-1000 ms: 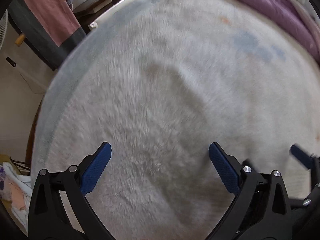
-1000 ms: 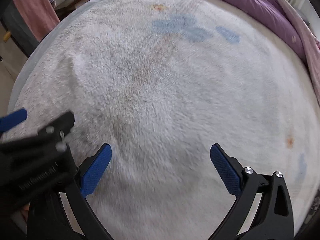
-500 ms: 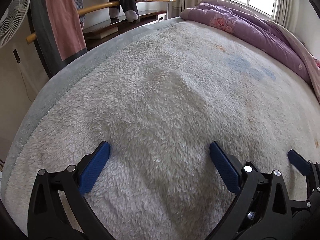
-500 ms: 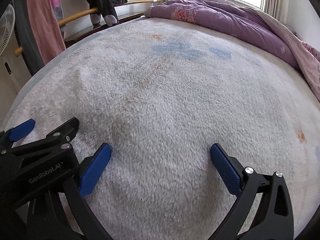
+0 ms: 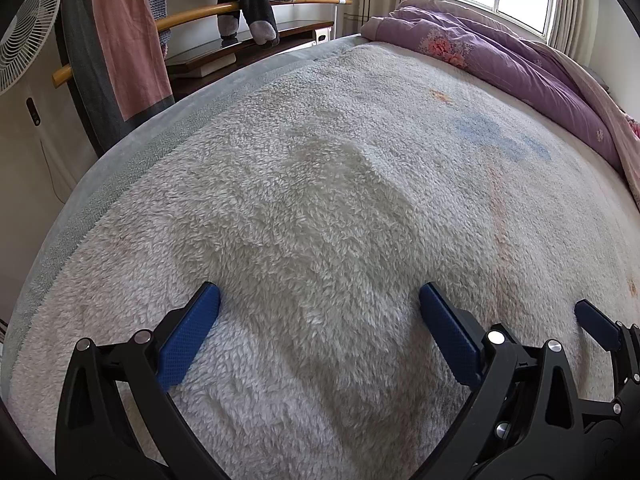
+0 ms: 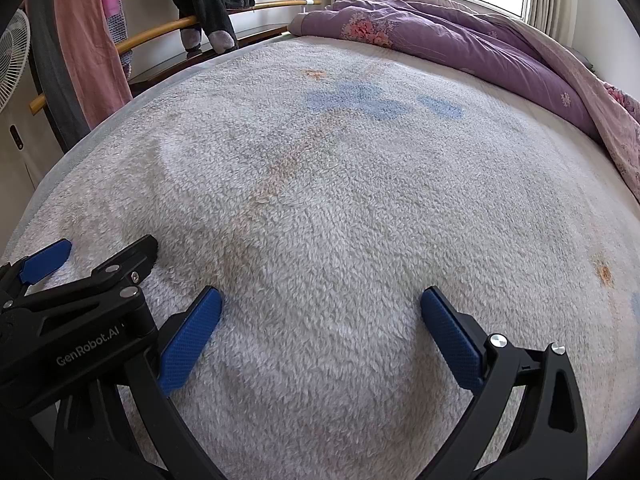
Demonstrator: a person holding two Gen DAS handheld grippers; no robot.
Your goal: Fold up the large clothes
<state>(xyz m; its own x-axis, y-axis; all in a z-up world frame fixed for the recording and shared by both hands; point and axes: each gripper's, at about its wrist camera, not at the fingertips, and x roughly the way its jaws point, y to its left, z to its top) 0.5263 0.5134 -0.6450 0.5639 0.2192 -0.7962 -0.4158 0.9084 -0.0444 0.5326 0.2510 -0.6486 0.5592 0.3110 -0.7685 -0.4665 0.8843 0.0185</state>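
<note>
Both the left gripper [image 5: 319, 322] and right gripper [image 6: 321, 326], jaws spread and empty, hover side by side over the fleecy blanket [image 6: 360, 220] (no garment ahead), likely poised to fetch one

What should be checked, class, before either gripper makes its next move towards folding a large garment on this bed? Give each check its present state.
1. Left gripper jaws open, nothing between them: ok.
2. Right gripper jaws open, nothing between them: ok.
3. The grippers sit close side by side over the fleece blanket; clearance between them: cannot tell.
4. A garment laid out flat to fold: not ok; only the blanket shows on the bed.
5. Purple quilt bunched along the far edge, away from the middle: ok.
6. Dark garment hangs on the wooden rail beyond the bed; within reach: cannot tell.
</note>
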